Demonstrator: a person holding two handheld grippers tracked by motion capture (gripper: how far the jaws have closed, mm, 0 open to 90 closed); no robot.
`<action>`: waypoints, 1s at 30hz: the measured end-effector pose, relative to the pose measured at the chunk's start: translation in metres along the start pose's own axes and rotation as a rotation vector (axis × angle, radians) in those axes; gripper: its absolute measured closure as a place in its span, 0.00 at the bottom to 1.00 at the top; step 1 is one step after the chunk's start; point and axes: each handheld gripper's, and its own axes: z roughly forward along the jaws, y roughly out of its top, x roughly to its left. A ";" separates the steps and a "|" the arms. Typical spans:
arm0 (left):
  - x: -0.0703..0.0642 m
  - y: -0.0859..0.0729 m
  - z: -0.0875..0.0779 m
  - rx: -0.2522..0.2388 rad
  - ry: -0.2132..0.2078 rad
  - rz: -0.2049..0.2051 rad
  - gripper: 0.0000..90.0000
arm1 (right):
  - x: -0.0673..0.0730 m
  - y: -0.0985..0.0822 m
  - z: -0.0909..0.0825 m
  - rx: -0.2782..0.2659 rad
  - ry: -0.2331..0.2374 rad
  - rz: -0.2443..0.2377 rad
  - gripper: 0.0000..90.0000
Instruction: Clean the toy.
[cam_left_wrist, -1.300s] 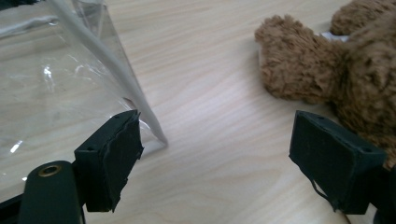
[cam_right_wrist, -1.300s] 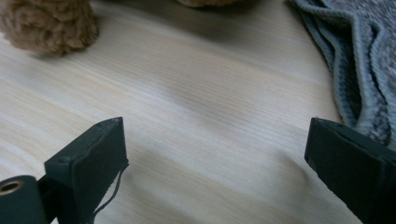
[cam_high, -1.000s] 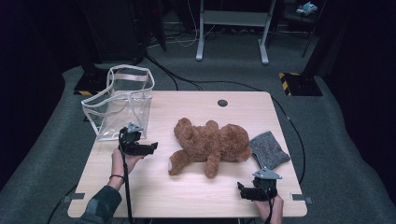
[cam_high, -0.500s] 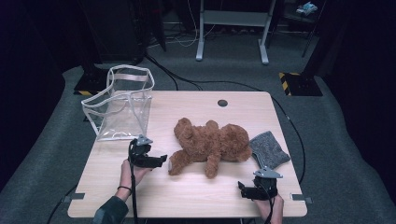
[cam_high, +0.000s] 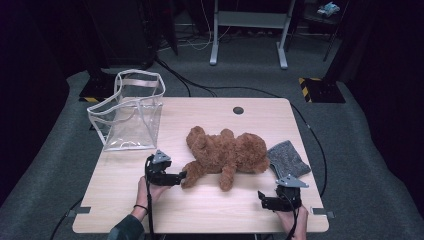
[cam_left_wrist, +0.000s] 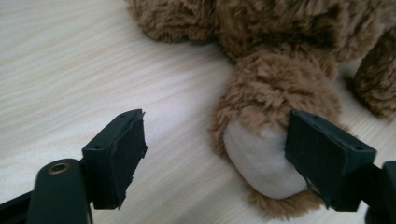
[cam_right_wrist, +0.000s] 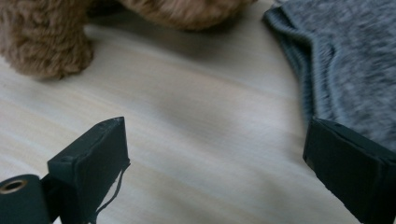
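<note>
Up close, bear's paw is white-soled.

The teddy bear is shaggy brown plush, its paw sole a smoother white fleece, and it lies on a desk of pale, matt wood-grain laminate. The grey cloth is a ribbed, fuzzy knit. The bag is glossy clear plastic with white edging.

Light wooden table with teddy bear, grey cloth, clear bag.
</note>
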 end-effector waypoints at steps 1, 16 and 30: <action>0.000 0.001 -0.002 -0.016 -0.013 -0.001 0.22 | -0.002 0.002 -0.001 -0.005 -0.003 -0.003 0.07; -0.017 -0.003 0.011 0.012 -0.097 0.054 0.49 | -0.044 0.045 0.000 0.006 -0.101 0.009 0.09; -0.020 -0.022 0.022 -0.032 -0.109 0.031 0.64 | -0.083 0.056 0.042 0.125 -0.177 0.142 0.27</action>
